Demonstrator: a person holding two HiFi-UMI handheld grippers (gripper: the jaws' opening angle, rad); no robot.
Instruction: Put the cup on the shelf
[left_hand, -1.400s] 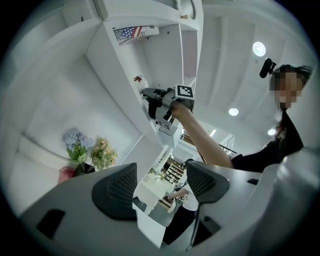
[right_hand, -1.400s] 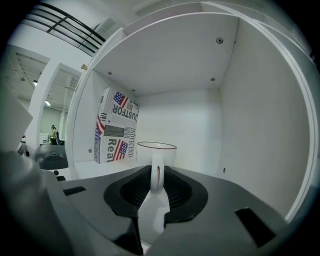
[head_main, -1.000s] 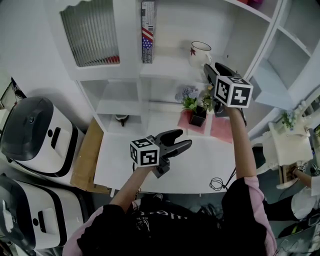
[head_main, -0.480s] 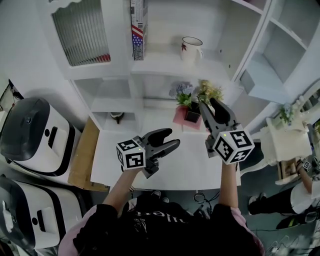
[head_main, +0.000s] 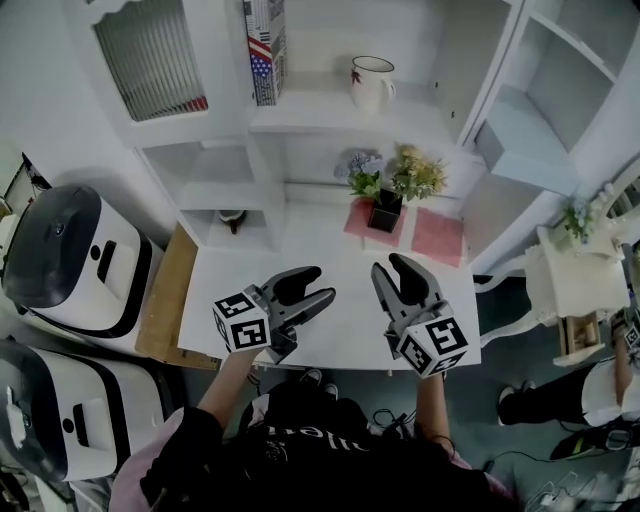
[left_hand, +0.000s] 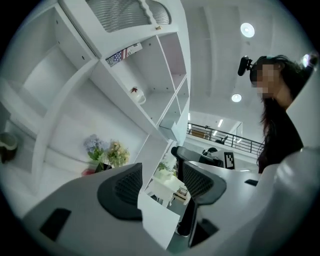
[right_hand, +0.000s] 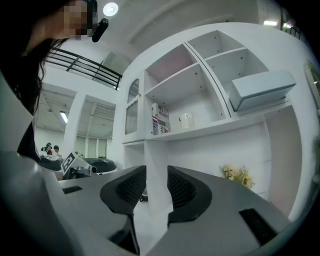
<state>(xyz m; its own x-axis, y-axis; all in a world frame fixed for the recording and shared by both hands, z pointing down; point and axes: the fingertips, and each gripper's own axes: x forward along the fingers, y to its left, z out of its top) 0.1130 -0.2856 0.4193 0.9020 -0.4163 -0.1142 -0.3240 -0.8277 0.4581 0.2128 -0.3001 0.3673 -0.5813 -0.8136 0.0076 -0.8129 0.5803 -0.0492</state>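
The cup (head_main: 371, 80) stands on the shelf (head_main: 318, 118) above the flowerpot (head_main: 384, 213).

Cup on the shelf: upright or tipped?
Upright. The cup stands on its base on the shelf, open rim up, handle out to one side.
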